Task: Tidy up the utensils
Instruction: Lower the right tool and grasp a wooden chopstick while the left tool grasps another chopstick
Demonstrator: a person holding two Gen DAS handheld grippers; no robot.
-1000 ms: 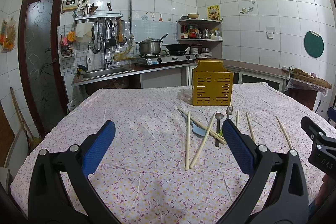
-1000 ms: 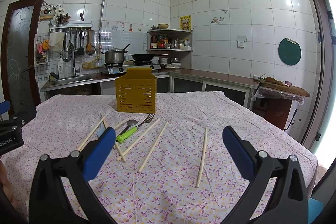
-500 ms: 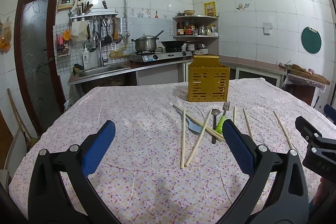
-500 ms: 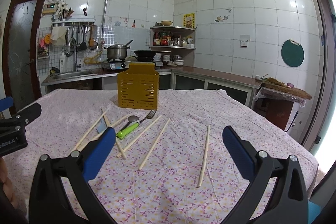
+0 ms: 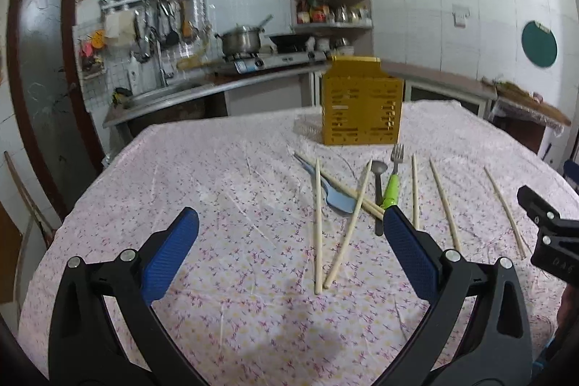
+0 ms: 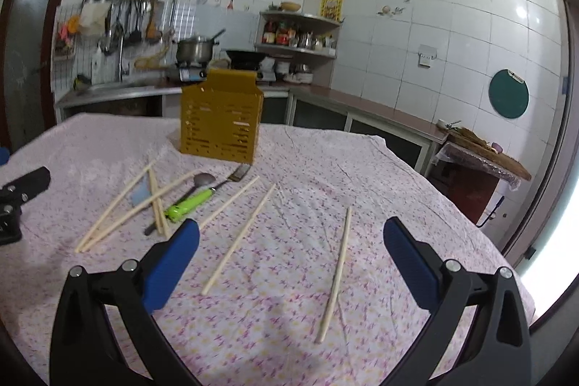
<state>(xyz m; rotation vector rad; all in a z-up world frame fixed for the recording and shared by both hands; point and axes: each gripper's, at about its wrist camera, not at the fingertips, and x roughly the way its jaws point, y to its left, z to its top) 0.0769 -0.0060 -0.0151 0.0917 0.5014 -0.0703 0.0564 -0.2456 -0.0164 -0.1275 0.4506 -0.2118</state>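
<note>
Both grippers have come lower and closer, fingers spread wide and empty, and we see the lone chopstick [image 6: 334,272], light, stiff, thin, between the right gripper [image 6: 289,252] fingers, best pinched mid-length.

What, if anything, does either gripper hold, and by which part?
Nothing: the left gripper and right gripper are both open and empty above the tablecloth.

Utensil holder [image 5: 362,111] upright at the far side of the table [image 5: 202,176]; nearer, in front of it, crossed chopsticks [image 5: 318,223] over a spatula [image 5: 338,201], spoon [image 5: 378,190] and fork [image 5: 392,181] just right of them; further right, three separate chopsticks [image 6: 237,237], well apart.
</note>
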